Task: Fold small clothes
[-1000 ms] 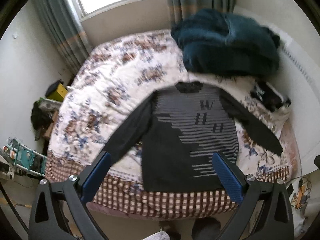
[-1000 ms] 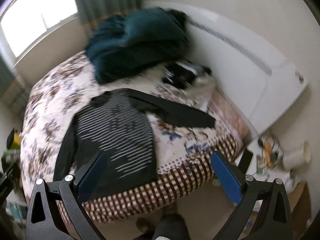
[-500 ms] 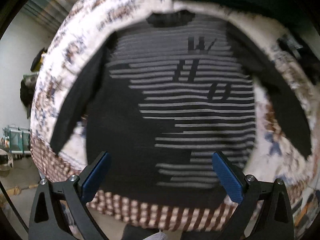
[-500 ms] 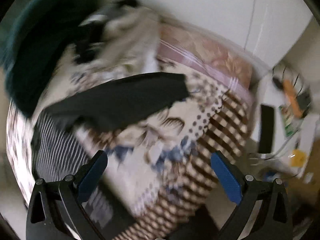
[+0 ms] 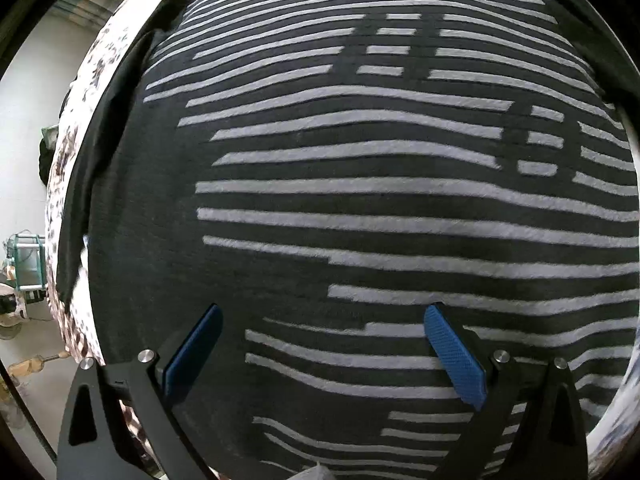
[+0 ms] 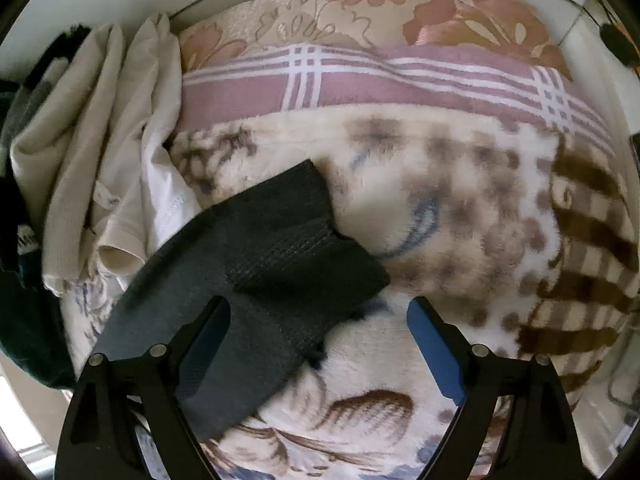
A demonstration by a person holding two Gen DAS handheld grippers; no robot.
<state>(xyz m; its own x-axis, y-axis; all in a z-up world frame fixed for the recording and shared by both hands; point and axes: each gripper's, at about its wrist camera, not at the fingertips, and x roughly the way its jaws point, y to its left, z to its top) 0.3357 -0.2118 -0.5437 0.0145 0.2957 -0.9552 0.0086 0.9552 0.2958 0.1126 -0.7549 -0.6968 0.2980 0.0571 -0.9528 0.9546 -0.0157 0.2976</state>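
A black sweater [image 5: 360,200] with grey stripes lies flat on the bed and fills the left wrist view. My left gripper [image 5: 320,316] hovers open just above its lower body, nothing between the blue pads. In the right wrist view the sweater's dark sleeve end [image 6: 280,256] lies slanted on the floral blanket [image 6: 460,208]. My right gripper [image 6: 320,310] points down over the sleeve, which lies between its fingers, cuff edge beyond the tips; the jaws are closing but the pads are not pressing on the cloth.
A beige garment [image 6: 92,152] lies crumpled left of the sleeve, with dark clothes [image 6: 24,92] behind it. A pink plaid blanket [image 6: 360,84] and floral cover [image 6: 360,12] run along the white wall. The bed's left edge [image 5: 68,160] drops to the floor.
Both grippers dropped from high above the bed to close over the sweater. The left now sits over its body, the right swung over the sleeve end and its jaws narrowed slightly.
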